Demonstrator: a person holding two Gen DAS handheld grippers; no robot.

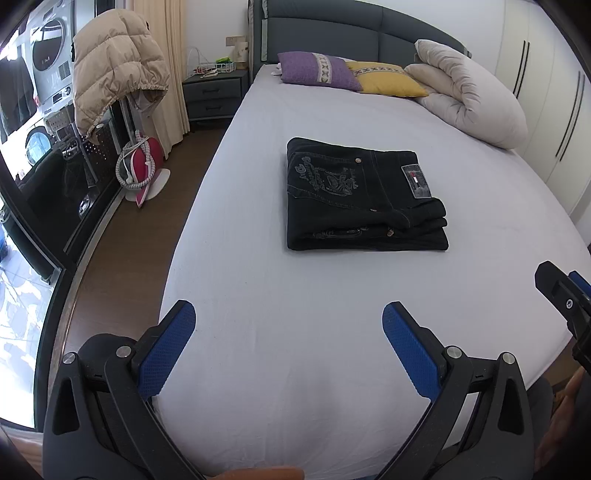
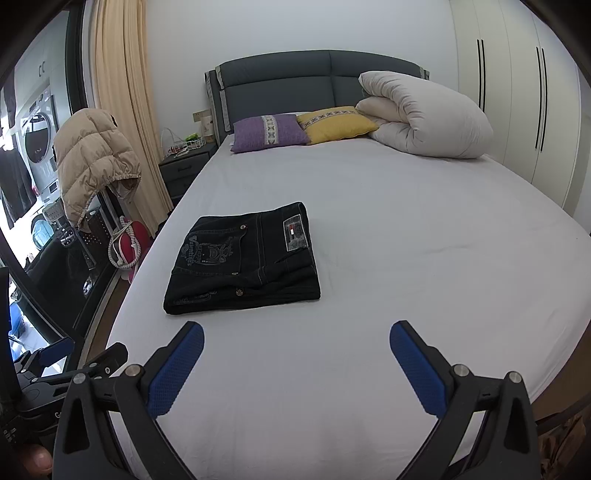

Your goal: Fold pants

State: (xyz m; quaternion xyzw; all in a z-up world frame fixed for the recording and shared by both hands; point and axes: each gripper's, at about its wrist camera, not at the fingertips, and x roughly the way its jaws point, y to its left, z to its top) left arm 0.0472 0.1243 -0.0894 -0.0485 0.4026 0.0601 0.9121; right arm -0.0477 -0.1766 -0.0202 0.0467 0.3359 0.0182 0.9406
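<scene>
Left gripper (image 1: 288, 325): jaws spread wide with nothing between them; two blue-padded fingers (image 1: 168, 350) held above the foot end of the bed, well short of the pants.
Right gripper (image 2: 296, 341): jaws likewise spread and empty; held above the same foot end, with the pants ahead and toward its left finger.
Pants (image 1: 364, 195): one pair, black denim, folded into a compact rectangle lying flat on the bed; waistband label and embroidered pocket face up; no gripper touches them.
Bed (image 1: 332, 295): one, with a pale sheet; bare sheet surrounds the pants on all four sides, broadest between the pants and the grippers.
Bed edges: left edge drops to the wooden floor (image 1: 122, 254); foot edge lies just below the grippers.
Beyond the pants: two cushions, one purple (image 1: 317, 70) and one yellow (image 1: 388, 79), and one rolled duvet (image 1: 469, 88), all against the headboard (image 1: 351, 33).
</scene>
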